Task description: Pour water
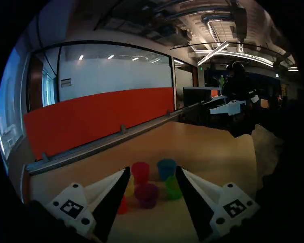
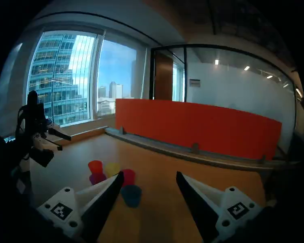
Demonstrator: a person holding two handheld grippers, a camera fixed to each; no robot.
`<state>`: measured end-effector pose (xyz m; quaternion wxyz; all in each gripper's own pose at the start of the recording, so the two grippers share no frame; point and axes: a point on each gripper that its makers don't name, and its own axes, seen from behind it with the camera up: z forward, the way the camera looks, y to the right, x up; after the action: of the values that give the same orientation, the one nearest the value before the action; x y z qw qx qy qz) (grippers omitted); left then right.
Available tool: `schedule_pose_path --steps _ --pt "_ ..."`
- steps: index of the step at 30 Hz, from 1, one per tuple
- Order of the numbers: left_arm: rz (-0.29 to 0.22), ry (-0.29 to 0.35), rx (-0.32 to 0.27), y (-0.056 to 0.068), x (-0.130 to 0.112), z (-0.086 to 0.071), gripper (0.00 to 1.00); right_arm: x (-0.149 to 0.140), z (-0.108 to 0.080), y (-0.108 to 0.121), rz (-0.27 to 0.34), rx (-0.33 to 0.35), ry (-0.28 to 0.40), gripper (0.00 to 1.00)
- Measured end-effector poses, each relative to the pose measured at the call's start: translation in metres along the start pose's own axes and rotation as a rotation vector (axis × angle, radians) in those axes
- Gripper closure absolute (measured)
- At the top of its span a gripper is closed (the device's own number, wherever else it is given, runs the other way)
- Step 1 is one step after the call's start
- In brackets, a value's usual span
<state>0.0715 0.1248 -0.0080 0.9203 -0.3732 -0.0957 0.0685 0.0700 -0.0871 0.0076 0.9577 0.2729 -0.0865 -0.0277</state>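
Right, my left gripper [image 1: 153, 169] hangs low over the pale wooden tabletop [image 1: 208, 150], its two black-edged white fingers spread wide apart and pinching nothing. In the left gripper view, a tight cluster of cups sits framed in that gap. At the back, a small red plastic cup [image 1: 140, 172] and a small blue plastic cup [image 1: 166, 168] stand side by side. A small green plastic cup [image 1: 173, 188] is just in front of the blue one. A small purple plastic cup [image 1: 146, 195] stands nearest me in the middle, and a small yellow plastic cup [image 1: 129, 188] is half hidden by my left finger. A reddish-orange plastic cup [image 1: 122, 205] peeps out below the yellow one. All of them stand upright on the table, and I cannot tell whether any holds water. Behind them a long orange partition panel [image 1: 99, 117] runs along the table's far edge above a grey metal rail [image 1: 111, 141].

My right gripper [image 2: 149, 174] is likewise spread open and holds nothing, over the same table. In the right gripper view the cups lie ahead and left of its gap, the blue one closest, just beside the left finger. Beyond them, a large glass window [image 2: 71, 77] shows tall buildings.
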Motion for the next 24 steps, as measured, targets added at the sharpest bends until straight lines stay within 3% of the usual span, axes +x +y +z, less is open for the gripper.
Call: schedule_pose_path --steps 9,24 --pt "-0.021 -0.047 -0.066 0.018 -0.027 0.019 0.18 -0.028 0.013 -0.003 -0.001 0.011 -0.051 0.0" --pt "-0.011 -0.127 -0.129 0.044 -0.072 0.048 0.17 -0.052 0.026 -0.002 0.026 0.016 -0.083 0.0"
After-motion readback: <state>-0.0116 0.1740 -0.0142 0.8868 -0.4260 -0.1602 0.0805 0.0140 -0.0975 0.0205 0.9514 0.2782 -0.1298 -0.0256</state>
